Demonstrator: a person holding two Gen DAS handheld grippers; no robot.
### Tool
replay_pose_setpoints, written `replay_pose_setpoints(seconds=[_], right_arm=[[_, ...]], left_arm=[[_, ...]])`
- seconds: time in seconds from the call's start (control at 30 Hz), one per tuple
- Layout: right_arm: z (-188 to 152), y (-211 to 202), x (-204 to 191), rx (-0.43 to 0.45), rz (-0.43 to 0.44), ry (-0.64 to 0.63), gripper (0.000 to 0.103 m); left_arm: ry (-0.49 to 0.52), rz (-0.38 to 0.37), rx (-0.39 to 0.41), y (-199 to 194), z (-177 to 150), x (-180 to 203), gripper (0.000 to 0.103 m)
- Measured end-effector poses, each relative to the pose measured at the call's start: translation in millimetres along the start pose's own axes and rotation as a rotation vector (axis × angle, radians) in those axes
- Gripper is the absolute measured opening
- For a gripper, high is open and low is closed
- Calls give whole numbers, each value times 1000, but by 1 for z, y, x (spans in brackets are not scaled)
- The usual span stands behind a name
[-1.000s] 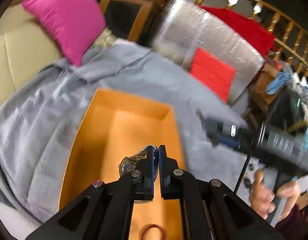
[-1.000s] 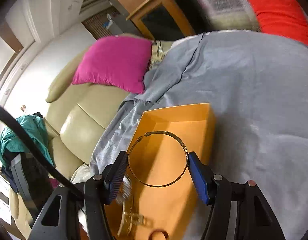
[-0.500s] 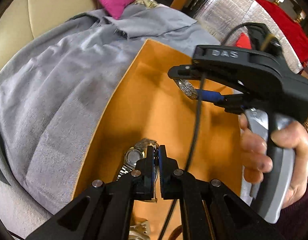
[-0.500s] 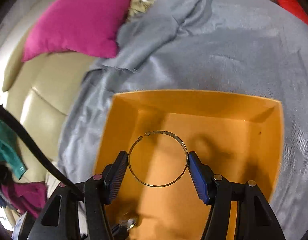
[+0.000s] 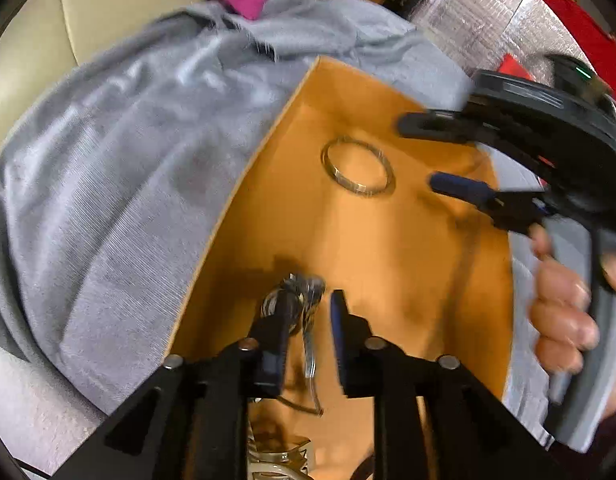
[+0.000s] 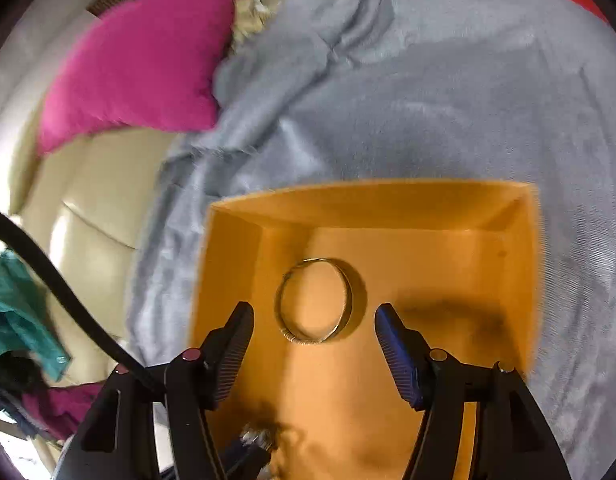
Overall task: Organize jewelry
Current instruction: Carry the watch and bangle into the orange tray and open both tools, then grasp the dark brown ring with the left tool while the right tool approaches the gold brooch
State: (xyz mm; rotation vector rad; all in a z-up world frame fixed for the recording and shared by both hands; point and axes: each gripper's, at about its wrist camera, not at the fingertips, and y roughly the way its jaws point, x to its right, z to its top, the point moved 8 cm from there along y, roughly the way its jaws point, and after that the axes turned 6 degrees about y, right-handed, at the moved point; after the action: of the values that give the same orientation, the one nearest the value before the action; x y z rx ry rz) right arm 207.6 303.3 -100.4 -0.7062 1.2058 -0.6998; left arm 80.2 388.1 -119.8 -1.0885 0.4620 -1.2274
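Observation:
An orange box (image 5: 244,184) (image 6: 428,204) lies open on a grey cloth. A metal bangle (image 5: 358,166) (image 6: 318,300) lies on the box floor at its far end. My right gripper (image 6: 314,320) is open just above the bangle, one finger on each side, not touching it. It also shows in the left wrist view (image 5: 436,152). My left gripper (image 5: 310,304) is open over the near part of the box. A silver watch (image 5: 304,308) lies between its fingers, against the left one.
The grey cloth (image 6: 428,92) covers a cream sofa (image 6: 92,216) with a pink cushion (image 6: 140,68). More metal jewelry (image 5: 280,460) lies at the box's near end. A silver padded bag and red cloth (image 5: 548,12) sit at the far right.
My right gripper has opened and dropped the bangle onto the box floor. My left gripper has opened, and the watch it held now lies loose between its fingers.

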Motion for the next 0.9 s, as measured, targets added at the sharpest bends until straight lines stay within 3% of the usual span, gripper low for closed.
replay_pose_setpoints(seconds=[0.1,0.23,0.37,0.47,0.67,0.9], right_arm=[[-6,-59,0,100,70,-46,67],[-24,-147,23,244,138,-73,63],[-57,-231,96,348,88,-36,59],[-84,-281,161,392,37,42,58],[-134,-339,285,436,18,258,58],[-167,-349,377,514,103,480,58]], left_arm=[[45,36,98,-20,8,15,46],[130,53,223,-42,13,54,48],[229,12,321,-57,14,111,50],[340,-38,382,-63,5,171,61],[532,-103,361,-46,-31,268,62],[668,-195,231,-8,-79,356,62]])
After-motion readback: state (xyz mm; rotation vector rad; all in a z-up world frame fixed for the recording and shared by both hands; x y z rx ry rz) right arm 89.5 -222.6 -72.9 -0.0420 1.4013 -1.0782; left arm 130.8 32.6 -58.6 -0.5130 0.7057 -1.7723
